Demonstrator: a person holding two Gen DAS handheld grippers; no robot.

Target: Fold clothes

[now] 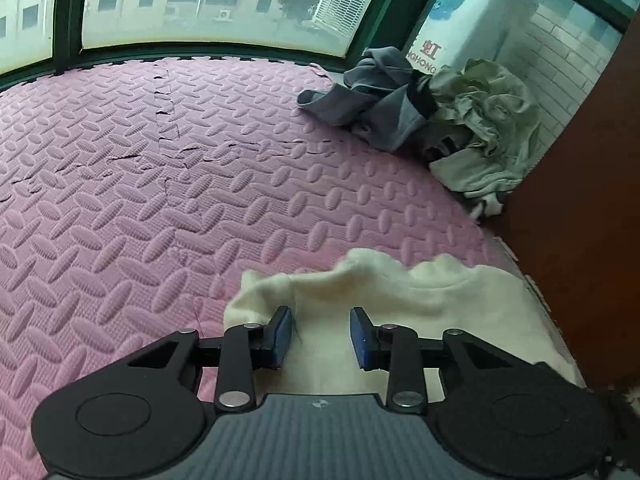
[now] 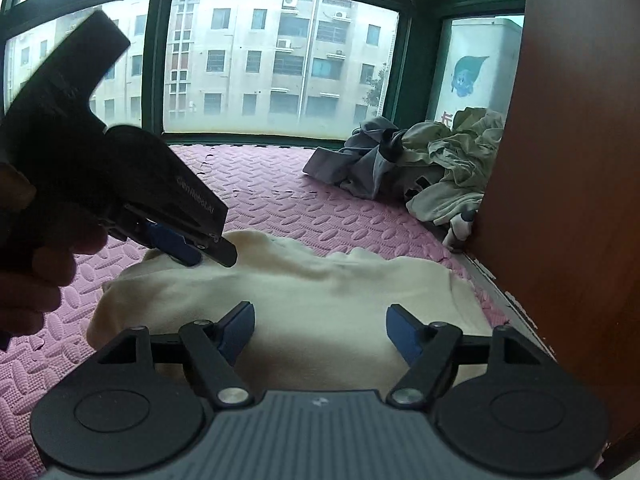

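cream top (image 2: 312, 300): spread out, a bit rumpled, on the pink mat (image 1: 160, 184); sits at the near right part of the mat, right edge close to the brown panel (image 2: 568, 200); far edge is wavy and lifted in a couple of spots

left gripper (image 1: 322, 338): jaws apart with nothing between them; blue pads (image 1: 282, 336) hang over the near left part of the top; from the right wrist view it comes in from the left, tilted down, tips at the top's far left corner; can't tell if they actually touch the cloth; a hand (image 2: 36, 264) is wrapped round its grip

right gripper (image 2: 320, 334): jaws wide apart, holding nothing; hovering over the near middle of the top

clothes pile (image 1: 432, 116): grey piece and a pale green piece bunched together at the far right corner, against the panel; well apart from the top

mat: foam tiles, cracked seams toward the far left; bare besides the clothes

window (image 2: 280, 60): green frame right behind the mat; apartment block outside
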